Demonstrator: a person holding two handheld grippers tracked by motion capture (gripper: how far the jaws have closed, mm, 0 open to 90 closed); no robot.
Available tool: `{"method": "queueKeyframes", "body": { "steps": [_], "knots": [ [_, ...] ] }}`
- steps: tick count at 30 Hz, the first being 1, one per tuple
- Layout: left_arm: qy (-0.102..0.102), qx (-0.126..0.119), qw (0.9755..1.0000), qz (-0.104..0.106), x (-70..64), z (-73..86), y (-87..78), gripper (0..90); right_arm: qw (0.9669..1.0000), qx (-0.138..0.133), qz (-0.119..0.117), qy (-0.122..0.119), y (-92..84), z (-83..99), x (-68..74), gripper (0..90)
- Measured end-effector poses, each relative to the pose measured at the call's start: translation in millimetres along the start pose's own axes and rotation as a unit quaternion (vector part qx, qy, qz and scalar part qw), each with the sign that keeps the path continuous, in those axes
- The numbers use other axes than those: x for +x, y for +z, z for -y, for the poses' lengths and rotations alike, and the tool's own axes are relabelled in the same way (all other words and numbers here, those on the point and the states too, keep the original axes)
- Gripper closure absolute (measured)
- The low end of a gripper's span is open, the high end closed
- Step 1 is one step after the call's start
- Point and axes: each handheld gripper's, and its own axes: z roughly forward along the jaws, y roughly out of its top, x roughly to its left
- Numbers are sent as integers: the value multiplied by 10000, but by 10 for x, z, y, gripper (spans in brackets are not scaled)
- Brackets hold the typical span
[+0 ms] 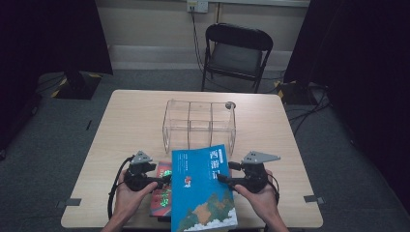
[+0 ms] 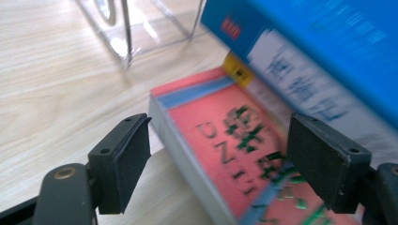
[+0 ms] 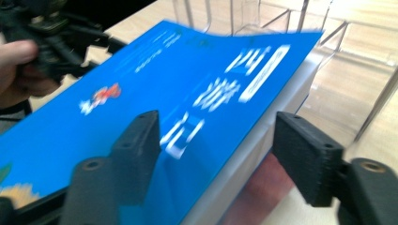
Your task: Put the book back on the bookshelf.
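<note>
Two books lie at the table's (image 1: 121, 116) six o'clock edge: a blue book (image 1: 203, 191) with white characters, long axis running twelve to six, resting tilted over a red book (image 1: 162, 195); one clear organiser (image 1: 199, 123) stands at twelve; left gripper (image 1: 162, 180) gapes astride the red book's edge; right gripper (image 1: 220, 178) open around the blue book's edge, pads clear

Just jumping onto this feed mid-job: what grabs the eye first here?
The big bright blue paperback book at the table's near edge, lying tilted on a smaller red book with green lettering. The left gripper and right gripper flank it, jaws open, the right one's astride the blue book's edge. Just beyond stands a clear acrylic divided organiser on the pale wooden table.
</note>
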Motion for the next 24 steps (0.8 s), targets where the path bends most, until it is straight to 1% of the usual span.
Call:
{"method": "queueKeyframes", "body": {
  "steps": [1,2,3,4,5,6,8,10,11,12,13,14,16,17,18,19,22,24],
  "knots": [
    [-89,-114,9999,72,-4,-8,-43,220,10000,3,28,1,20,-22,-8,314],
    [-92,-222,9996,117,-13,-13,-85,222,10000,-18,35,-5,47,-40,-14,303],
    [-32,-296,9995,79,-26,-15,-128,225,10000,-44,26,-9,73,-47,-18,286],
    [-27,-334,9994,80,-36,-12,-146,225,10000,-68,36,19,101,-42,-21,271],
    [13,-335,9994,83,-44,-4,-165,225,9999,-88,41,63,114,-32,-24,266],
    [38,-332,9994,72,-50,3,-174,224,9999,-44,43,86,133,-11,-28,256],
    [32,-333,9994,118,-57,12,-179,225,9999,17,48,100,140,34,-36,255],
    [28,-350,9993,124,-77,11,-158,225,9998,22,-45,201,138,82,-50,252],
    [54,-323,9994,139,-93,3,-133,225,9997,5,-69,215,139,94,-56,251],
    [78,-312,9994,84,-101,0,-124,228,9996,0,-104,258,137,102,-58,252],
    [69,-343,9994,24,-108,-2,-117,241,9996,13,-115,258,137,103,-56,252],
    [26,-340,9994,43,-99,-8,-111,242,9996,30,-140,258,141,104,-47,242],
    [-88,-332,9994,81,-83,-17,-103,252,9996,77,-108,267,139,106,-20,238],
    [-134,-338,9993,102,-83,-22,-99,278,9995,108,-110,259,135,104,-15,239],
    [-128,-349,9993,95,-83,-25,-95,307,9995,146,-115,245,126,101,-9,241],
    [-125,-343,9993,73,-82,-30,-92,316,9995,166,-124,245,123,101,-8,242],
    [-95,-323,9994,-18,-75,-53,-61,328,9995,185,-100,256,110,112,14,245],
    [-52,-336,9994,-48,-91,-68,-38,327,9996,214,-21,206,87,116,42,243]
  ]
}}
